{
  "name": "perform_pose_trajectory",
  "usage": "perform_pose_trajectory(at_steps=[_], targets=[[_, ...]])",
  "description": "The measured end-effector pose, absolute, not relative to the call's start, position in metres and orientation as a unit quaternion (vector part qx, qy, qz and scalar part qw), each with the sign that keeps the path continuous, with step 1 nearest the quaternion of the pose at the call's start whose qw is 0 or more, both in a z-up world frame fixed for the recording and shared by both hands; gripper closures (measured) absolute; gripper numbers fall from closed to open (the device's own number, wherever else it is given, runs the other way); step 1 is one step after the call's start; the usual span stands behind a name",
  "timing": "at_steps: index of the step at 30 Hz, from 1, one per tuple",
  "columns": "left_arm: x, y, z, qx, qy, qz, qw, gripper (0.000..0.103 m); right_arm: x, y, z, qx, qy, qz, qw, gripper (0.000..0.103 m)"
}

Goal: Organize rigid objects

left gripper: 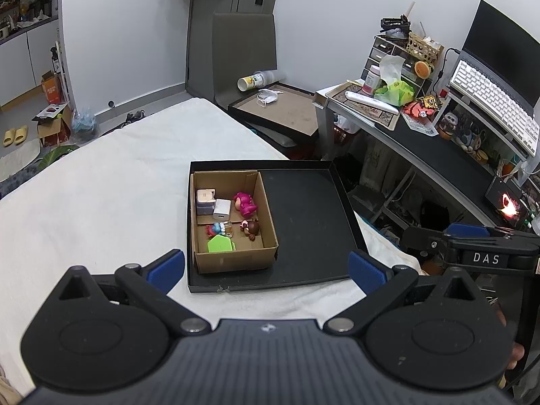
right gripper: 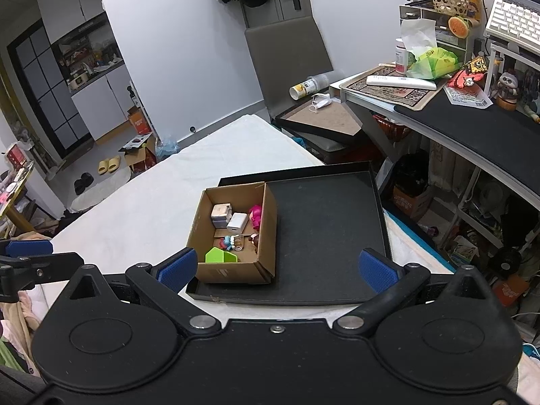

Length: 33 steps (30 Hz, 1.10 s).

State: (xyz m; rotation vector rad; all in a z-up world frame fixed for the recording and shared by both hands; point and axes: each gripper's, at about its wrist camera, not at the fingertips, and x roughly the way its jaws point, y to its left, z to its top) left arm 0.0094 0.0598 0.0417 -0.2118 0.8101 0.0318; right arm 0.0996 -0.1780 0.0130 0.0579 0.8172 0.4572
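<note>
A small cardboard box (left gripper: 236,259) (right gripper: 233,272) stands in the left part of a shallow black tray (left gripper: 310,222) (right gripper: 330,233) on the white-covered bed. Inside it lie a white charger (left gripper: 222,210) (right gripper: 237,222), a pale cube (left gripper: 205,197), a pink figure (left gripper: 245,203) (right gripper: 255,215), a brown figure (left gripper: 250,228), a blue and red figure (left gripper: 216,228) and a green house-shaped piece (left gripper: 220,245) (right gripper: 219,255). My left gripper (left gripper: 266,271) is open and empty, held back from the tray's near edge. My right gripper (right gripper: 278,270) is open and empty, also near that edge.
The white bed surface (left gripper: 101,185) stretches left and far. A second black tray (left gripper: 283,108) with a face mask lies on a chair beyond. A cluttered desk (left gripper: 438,141) with keyboard and monitor stands right. Shoes and boxes lie on the floor far left.
</note>
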Motion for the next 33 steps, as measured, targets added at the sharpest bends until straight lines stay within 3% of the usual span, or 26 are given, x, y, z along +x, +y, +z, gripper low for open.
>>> perform_pose_trajectory(at_steps=[33], targets=[[0.0079, 0.0640, 0.0420, -0.107, 0.392, 0.018, 0.913, 0.001, 0.0959, -0.1768, 0.0126, 0.016, 0.392, 0.214, 0.895, 0.000]])
